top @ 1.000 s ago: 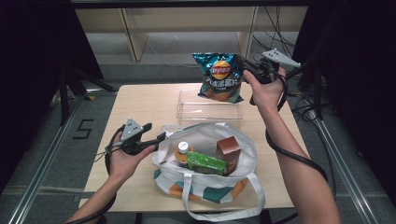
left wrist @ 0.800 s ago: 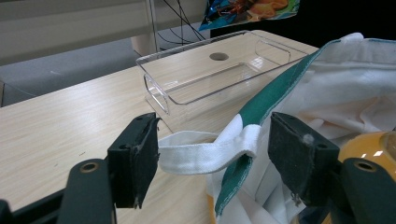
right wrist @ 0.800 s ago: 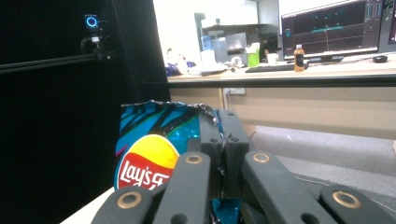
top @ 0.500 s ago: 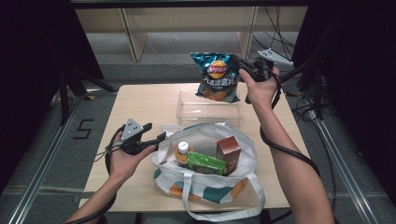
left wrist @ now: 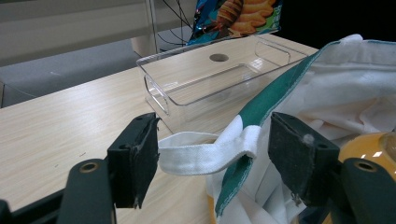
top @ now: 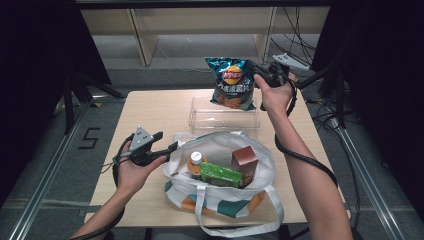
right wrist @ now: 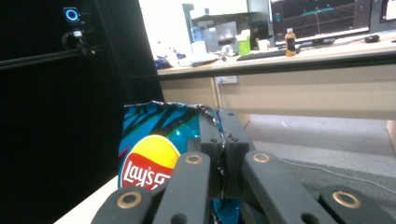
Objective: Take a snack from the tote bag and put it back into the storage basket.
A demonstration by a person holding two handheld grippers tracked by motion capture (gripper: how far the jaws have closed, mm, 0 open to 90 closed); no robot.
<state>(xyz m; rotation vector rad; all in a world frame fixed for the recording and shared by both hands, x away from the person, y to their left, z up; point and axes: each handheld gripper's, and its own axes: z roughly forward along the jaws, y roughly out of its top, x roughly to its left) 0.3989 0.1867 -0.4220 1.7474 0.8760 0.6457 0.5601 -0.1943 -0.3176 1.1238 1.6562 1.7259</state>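
A teal chip bag (top: 231,82) hangs upright over the far edge of a clear plastic bin (top: 223,116). My right gripper (top: 258,78) is shut on its top right corner; in the right gripper view the closed jaws (right wrist: 223,135) pinch the crinkled top of the chip bag (right wrist: 149,154). A white tote bag (top: 222,147) with green trim stands open at the table's near side. My left gripper (top: 169,148) is at its left rim, open, with the tote's white strap (left wrist: 205,156) lying loose between the jaws (left wrist: 212,140).
Inside the tote are an orange bottle with a white cap (top: 195,161), a green carton (top: 220,175) and a brown box (top: 245,160). The wooden table (top: 160,107) has bare room to the left of the bin. Shelving and cables lie beyond the far edge.
My right gripper has carried the chip bag a little left and down, closer over the clear bin. The left gripper has stayed at the tote's rim.
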